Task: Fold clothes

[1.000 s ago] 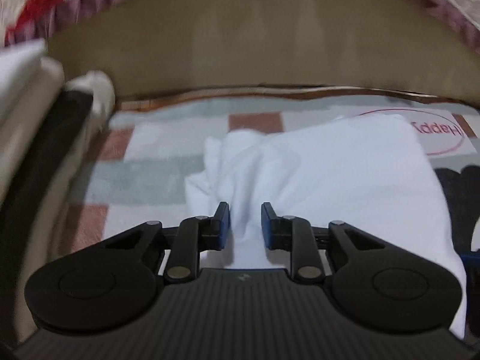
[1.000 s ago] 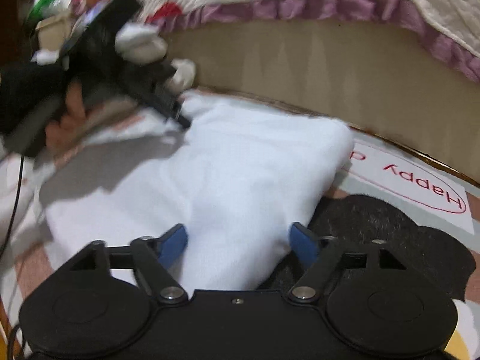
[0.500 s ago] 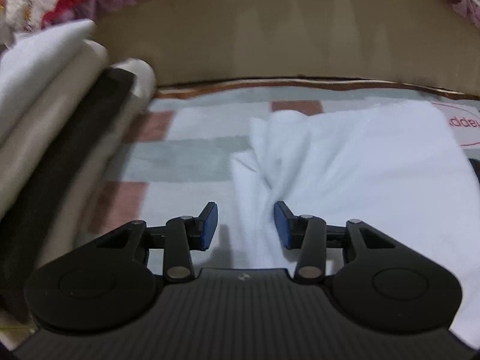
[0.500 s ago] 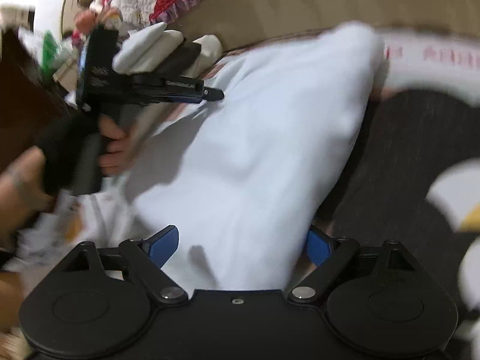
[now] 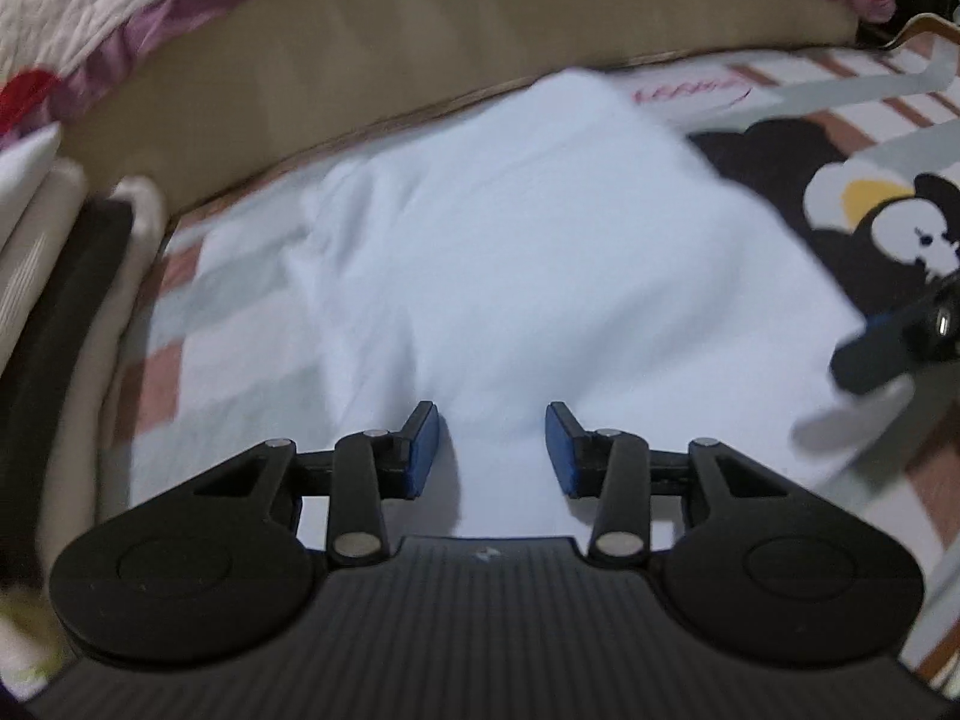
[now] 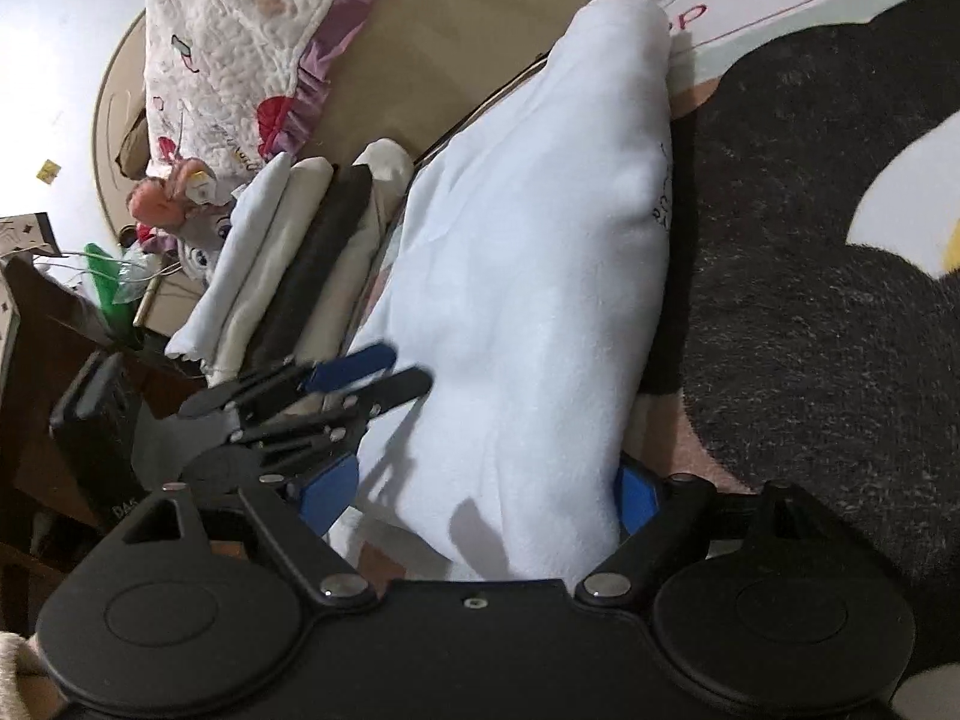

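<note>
Left wrist view: left gripper (image 5: 491,450) over folded white garment (image 5: 528,252) on patterned rug (image 5: 240,300); jaws just opened, parted, nothing clamped.
Right wrist view: right gripper (image 6: 480,495) jaws spread wide, straddling garment's near end, not pinching. Stack of folded clothes (image 6: 288,258) beside garment.

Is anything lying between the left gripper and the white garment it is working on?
Nothing visible. The left gripper hangs with jaws apart directly over the white garment, bare cloth between its pads; the folded stack sits off to its side.
</note>
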A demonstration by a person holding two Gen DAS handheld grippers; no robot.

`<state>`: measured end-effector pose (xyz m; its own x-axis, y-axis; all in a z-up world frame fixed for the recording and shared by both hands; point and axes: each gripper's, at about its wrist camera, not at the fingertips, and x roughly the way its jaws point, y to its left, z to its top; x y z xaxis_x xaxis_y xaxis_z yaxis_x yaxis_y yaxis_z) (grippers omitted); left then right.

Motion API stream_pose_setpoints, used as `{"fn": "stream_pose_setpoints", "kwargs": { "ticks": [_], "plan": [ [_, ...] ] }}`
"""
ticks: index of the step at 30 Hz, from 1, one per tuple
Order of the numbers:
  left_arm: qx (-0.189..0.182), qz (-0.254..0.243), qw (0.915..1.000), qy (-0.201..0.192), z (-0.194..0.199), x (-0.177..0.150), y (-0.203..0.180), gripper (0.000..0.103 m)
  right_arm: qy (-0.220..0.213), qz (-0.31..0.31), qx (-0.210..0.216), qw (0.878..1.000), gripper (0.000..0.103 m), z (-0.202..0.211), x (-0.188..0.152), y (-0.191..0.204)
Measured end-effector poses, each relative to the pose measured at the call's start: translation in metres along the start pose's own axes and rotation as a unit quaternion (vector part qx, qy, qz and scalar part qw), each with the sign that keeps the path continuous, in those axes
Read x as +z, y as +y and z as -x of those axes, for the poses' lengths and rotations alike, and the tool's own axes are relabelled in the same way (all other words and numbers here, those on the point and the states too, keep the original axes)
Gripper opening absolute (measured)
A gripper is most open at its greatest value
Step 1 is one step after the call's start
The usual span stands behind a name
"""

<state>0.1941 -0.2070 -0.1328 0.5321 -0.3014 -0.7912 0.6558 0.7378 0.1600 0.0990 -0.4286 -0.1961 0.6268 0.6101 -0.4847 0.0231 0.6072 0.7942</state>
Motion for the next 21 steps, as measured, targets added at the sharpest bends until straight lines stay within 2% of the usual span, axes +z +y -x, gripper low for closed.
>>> {"fn": "stream_pose_setpoints", "kwargs": {
  "ticks": [2,5,8,10,11,13,14,16,17,18,21],
  "plan": [
    [0.001,-0.002,0.9998,0.02,0.005,-0.007,0.005,0.04,-0.007,-0.009,-0.002,1.0,0.089,0.003,-0.001,-0.001],
    [0.017,-0.031,0.9989,0.029,0.008,-0.015,0.004,0.039,-0.023,-0.033,-0.002,0.999,0.089,0.006,-0.003,-0.007],
    [0.022,-0.029,0.9987,0.037,0.012,-0.018,0.006,0.04,-0.03,-0.028,-0.01,0.999,0.087,0.005,-0.008,-0.003],
    [0.021,-0.02,0.9988,0.039,0.018,-0.019,0.007,0.041,-0.03,-0.037,-0.02,0.999,0.059,0.003,-0.009,-0.006],
    [0.017,-0.015,0.9992,0.032,0.022,-0.019,0.007,0.041,-0.031,-0.042,-0.031,0.998,0.028,0.001,-0.009,-0.008],
    [-0.002,-0.013,0.9999,-0.001,0.037,-0.019,0.007,0.042,-0.038,-0.053,-0.025,0.998,0.024,0.003,-0.007,-0.014],
    [-0.015,-0.023,0.9991,-0.031,0.046,-0.018,0.004,0.042,-0.042,-0.061,-0.014,0.997,0.024,0.005,-0.005,-0.015],
    [-0.039,-0.052,0.9935,-0.094,0.066,-0.015,-0.005,0.043,-0.052,-0.054,-0.001,0.997,0.023,0.01,0.002,-0.007],
    [-0.056,-0.059,0.9897,-0.118,0.074,-0.011,-0.009,0.051,-0.058,-0.046,0.004,0.997,0.023,0.013,0.006,-0.002],
    [-0.077,-0.061,0.9866,-0.131,0.079,-0.007,-0.012,0.057,-0.062,-0.039,0.012,0.997,0.023,0.016,0.01,0.003],
    [-0.148,-0.076,0.9763,-0.139,0.083,0.003,-0.025,0.058,-0.068,-0.032,0.039,0.996,0.023,0.022,0.023,0.015]
  ]
}}
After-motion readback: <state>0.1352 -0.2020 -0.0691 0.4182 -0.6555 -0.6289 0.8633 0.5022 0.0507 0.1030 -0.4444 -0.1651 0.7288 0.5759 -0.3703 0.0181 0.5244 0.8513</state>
